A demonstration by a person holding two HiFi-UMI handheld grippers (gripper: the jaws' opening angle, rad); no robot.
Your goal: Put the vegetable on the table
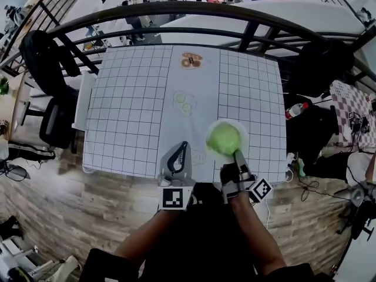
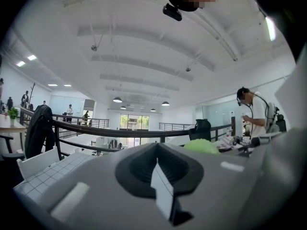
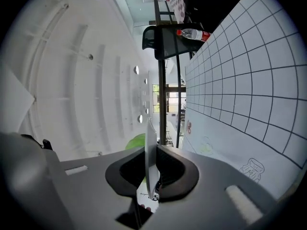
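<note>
While the right gripper (image 1: 238, 154) clenches the near rim of a round white plate (image 1: 210, 131), the leafy green vegetable (image 1: 224, 138) sits on that plate over the near right part of the grid-patterned white table (image 1: 135, 98). The left gripper (image 1: 178, 157), jaws together and empty, waits just left. This looks like the placing step; next, the plate should settle flat before the rim is released.
</note>
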